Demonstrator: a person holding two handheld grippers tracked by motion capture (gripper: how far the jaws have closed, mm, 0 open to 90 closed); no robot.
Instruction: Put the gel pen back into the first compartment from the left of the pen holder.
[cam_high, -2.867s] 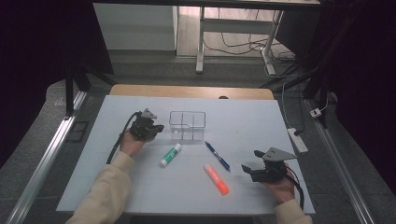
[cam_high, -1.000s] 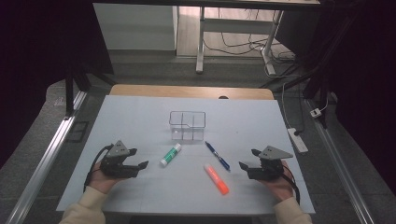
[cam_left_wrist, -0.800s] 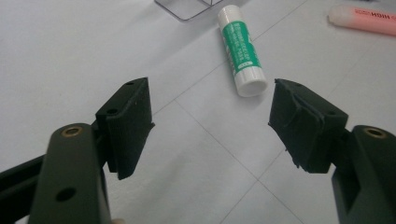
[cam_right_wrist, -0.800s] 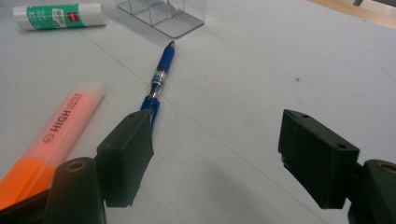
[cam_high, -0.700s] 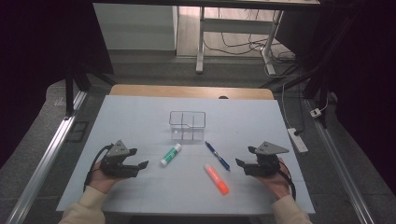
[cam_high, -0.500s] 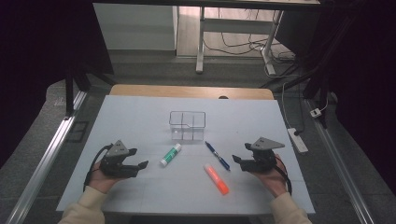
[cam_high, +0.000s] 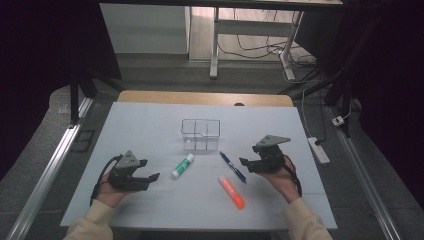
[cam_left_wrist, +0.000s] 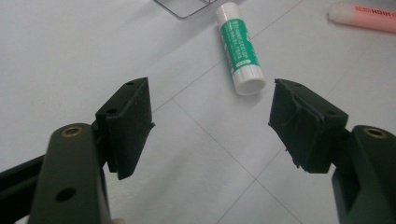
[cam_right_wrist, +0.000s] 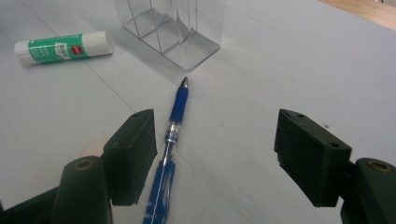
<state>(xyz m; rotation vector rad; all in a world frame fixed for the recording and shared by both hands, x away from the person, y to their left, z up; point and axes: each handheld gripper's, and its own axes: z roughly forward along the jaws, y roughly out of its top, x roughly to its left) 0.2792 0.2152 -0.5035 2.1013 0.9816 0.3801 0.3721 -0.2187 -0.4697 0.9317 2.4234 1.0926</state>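
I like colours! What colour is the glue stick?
Green and white glue stick, clearest in the left gripper view.

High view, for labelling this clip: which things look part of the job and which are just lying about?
Likely in play, judging by where the open jaws point:
- glue stick, ahead of left gripper
- blue pen, ahead of right gripper
- orange highlighter
- clear organiser

Just lying about:
- power strip at the table edge
- floor cables

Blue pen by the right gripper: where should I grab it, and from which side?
Judging by its pose, grip the blue pen across its barrel near the middle, coming down from above. It lies flat on the white mat, tip toward the clear organizer, so only its long sides offer faces. The open right gripper sits off-centre; shift until its fingers straddle the barrel.
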